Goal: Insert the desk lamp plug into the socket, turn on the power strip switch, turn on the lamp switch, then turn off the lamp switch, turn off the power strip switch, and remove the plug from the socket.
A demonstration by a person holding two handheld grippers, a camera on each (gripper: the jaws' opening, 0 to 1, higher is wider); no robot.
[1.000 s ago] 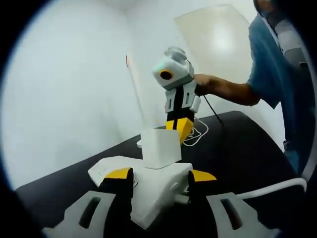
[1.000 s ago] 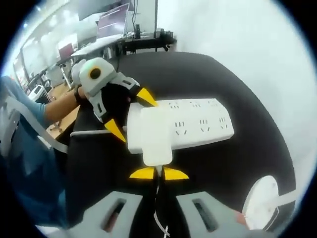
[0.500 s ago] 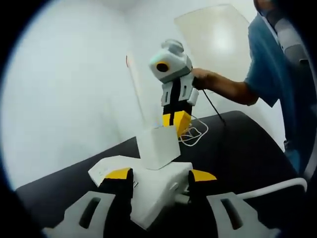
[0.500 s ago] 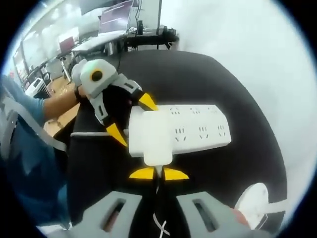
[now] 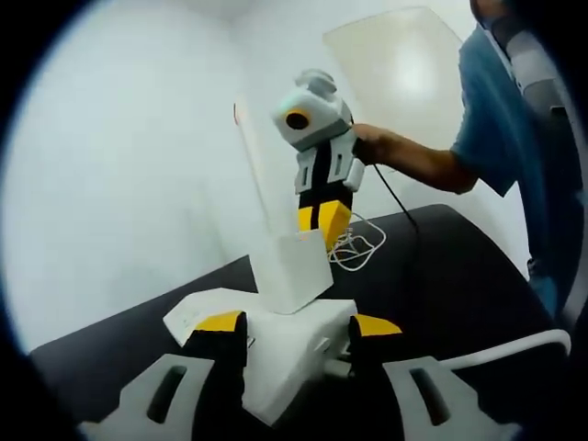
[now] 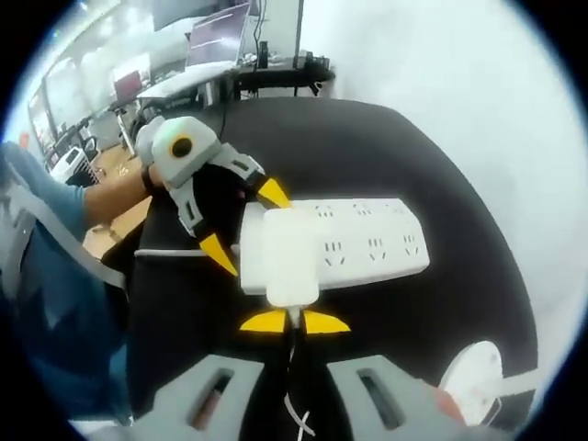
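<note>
A white power strip (image 6: 367, 241) lies on the black table (image 6: 349, 138). The lamp's blocky white plug (image 6: 278, 262) sits on the strip's near sockets. My right gripper (image 6: 296, 322) is shut on the plug's tail, where the cord comes out. My left gripper (image 6: 244, 221) is shut across the strip's end, one yellow tip on each side. In the left gripper view, my left gripper (image 5: 299, 323) holds the strip (image 5: 285, 367). There the plug (image 5: 296, 266) stands up from it, with the right gripper (image 5: 322, 219) above.
The lamp's round white base (image 6: 476, 372) rests at the table's near right. A loose white cord coil (image 5: 358, 246) lies behind the plug. The strip's cable (image 5: 514, 347) runs off to the right. A person's forearm (image 5: 423, 165) reaches in. Office desks with monitors (image 6: 220, 46) stand beyond the table.
My right gripper has risen a little away from the strip with the plug's tail in it. The plug now stands taller and more tilted. The left gripper has stayed on the strip.
</note>
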